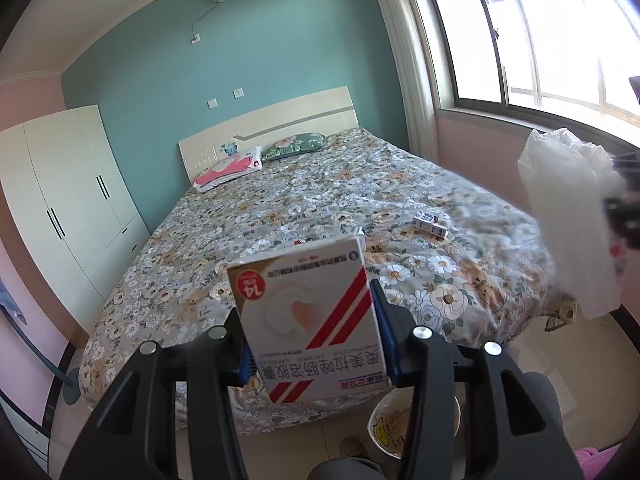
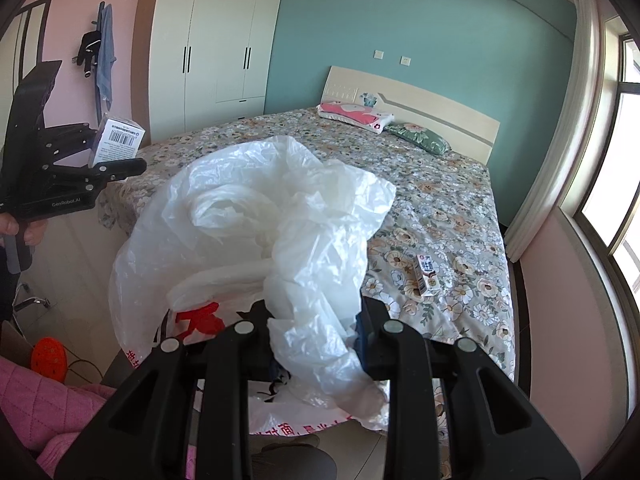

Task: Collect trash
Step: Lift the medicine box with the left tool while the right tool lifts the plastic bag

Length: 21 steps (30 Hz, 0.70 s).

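Note:
My left gripper (image 1: 310, 320) is shut on a white medicine box (image 1: 308, 312) with red stripes, held up over the foot of the bed. The right wrist view shows it too, at the far left (image 2: 116, 140). My right gripper (image 2: 316, 320) is shut on a crumpled white plastic bag (image 2: 272, 220) with red print; the left wrist view shows the bag at the right edge (image 1: 572, 216). A small carton (image 1: 430, 224) lies on the flowered bedspread near the window side; the right wrist view shows it as well (image 2: 427, 276).
The bed (image 1: 320, 184) with two pillows fills the middle. A white wardrobe (image 1: 68, 196) stands to the left, a window (image 1: 540, 32) to the right. A round bowl (image 1: 412, 424) sits on the floor below the box. A pink quilted sleeve (image 2: 48, 404) shows at lower left.

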Each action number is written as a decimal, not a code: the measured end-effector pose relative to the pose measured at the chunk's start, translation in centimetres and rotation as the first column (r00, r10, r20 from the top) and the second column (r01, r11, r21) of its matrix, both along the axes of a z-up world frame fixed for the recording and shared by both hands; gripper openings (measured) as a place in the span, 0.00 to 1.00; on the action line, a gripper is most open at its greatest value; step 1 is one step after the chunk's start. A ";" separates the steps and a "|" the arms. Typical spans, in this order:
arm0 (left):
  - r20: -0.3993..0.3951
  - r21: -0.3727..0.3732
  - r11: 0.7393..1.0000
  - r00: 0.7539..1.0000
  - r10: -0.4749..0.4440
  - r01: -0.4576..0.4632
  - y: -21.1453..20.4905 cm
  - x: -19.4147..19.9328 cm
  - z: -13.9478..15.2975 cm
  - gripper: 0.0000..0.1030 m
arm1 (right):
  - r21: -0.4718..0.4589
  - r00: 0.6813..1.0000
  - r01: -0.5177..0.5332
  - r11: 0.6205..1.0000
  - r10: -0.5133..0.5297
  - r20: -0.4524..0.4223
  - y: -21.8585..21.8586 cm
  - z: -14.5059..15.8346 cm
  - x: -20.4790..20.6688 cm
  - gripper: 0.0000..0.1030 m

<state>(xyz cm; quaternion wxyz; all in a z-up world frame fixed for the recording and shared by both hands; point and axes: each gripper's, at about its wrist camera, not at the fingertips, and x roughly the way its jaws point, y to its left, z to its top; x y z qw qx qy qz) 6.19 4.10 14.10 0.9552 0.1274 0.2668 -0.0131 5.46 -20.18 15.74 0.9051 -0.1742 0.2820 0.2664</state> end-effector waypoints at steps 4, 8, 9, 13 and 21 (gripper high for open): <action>-0.066 -0.023 1.000 0.998 -0.015 0.013 0.8 -0.2 -2.9 0.48 | -0.006 0.997 -0.030 1.000 0.029 -0.065 0.6 -3.5 -0.1 0.27; -0.144 -0.049 0.999 0.990 -0.015 0.008 1.3 0.3 -6.6 0.48 | -0.011 0.990 -0.039 0.999 0.037 -0.137 1.4 -7.4 0.4 0.27; -0.172 -0.060 0.998 0.985 -0.021 0.010 1.3 0.5 -7.8 0.48 | -0.012 0.986 -0.041 0.999 0.038 -0.159 1.7 -8.5 0.6 0.27; -0.275 -0.095 0.995 0.960 -0.049 0.024 1.1 1.5 -12.4 0.48 | -0.021 0.962 -0.054 0.998 0.047 -0.269 2.8 -13.4 1.5 0.27; -0.433 -0.162 0.987 0.898 -0.071 0.000 1.4 3.2 -20.4 0.48 | -0.032 0.889 -0.038 0.999 0.019 -0.458 4.5 -22.9 3.9 0.27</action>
